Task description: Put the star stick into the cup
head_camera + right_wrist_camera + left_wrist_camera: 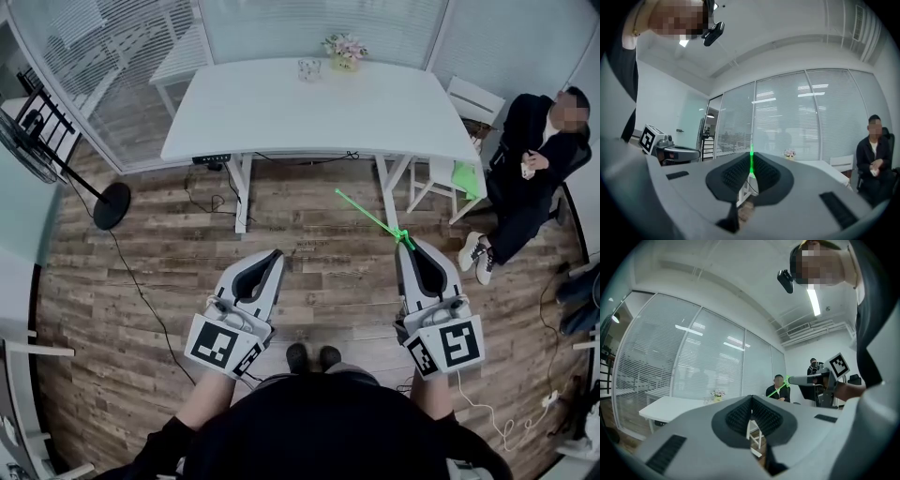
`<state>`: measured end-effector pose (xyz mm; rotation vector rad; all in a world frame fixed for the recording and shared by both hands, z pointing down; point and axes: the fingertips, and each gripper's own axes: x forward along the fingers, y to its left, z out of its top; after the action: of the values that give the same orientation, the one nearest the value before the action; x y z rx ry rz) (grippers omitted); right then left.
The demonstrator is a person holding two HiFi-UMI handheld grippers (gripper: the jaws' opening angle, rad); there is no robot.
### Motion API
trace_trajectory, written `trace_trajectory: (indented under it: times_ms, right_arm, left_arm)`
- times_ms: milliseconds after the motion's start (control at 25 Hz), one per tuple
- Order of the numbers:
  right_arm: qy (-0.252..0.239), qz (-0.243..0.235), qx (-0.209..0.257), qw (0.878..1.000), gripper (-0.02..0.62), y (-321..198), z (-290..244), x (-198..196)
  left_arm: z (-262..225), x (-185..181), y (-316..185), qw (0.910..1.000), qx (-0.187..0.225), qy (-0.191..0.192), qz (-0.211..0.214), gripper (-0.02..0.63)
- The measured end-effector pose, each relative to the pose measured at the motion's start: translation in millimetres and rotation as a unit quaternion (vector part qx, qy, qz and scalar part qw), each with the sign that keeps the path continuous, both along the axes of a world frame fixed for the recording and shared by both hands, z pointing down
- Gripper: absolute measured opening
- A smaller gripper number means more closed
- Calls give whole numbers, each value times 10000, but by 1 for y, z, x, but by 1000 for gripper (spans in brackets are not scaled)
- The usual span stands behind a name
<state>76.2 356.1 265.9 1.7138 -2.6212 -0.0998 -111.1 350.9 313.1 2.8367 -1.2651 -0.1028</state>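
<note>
my right hand-held gripper [406,243] is clamping the star stick [370,216], pointing it forward-left toward the tabletop [281,117]; the left hand-held gripper [275,254] is sitting closed.

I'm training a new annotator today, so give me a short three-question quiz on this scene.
1. Which gripper holds the star stick? A) left B) right C) neither
2. True or false: the cup stands on the floor.
3. Fill in: the jaws of the left gripper are ____, with nothing between them.
Key: 1 B, the right gripper; 2 false, it stands on the white table; 3 together.
</note>
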Motion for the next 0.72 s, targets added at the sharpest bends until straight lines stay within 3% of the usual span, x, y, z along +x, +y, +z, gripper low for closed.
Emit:
trace_trajectory:
  times_ms: [400, 720]
  right_arm:
    - [2, 192, 103, 9998, 25, 9, -2, -29]
    - [42, 261, 107, 9996, 23, -3, -1, -21]
  left_arm:
    - [-5, -26, -1, 9997, 155, 32, 162, 12]
    - [1, -26, -15, 9998, 149, -8, 140, 13]
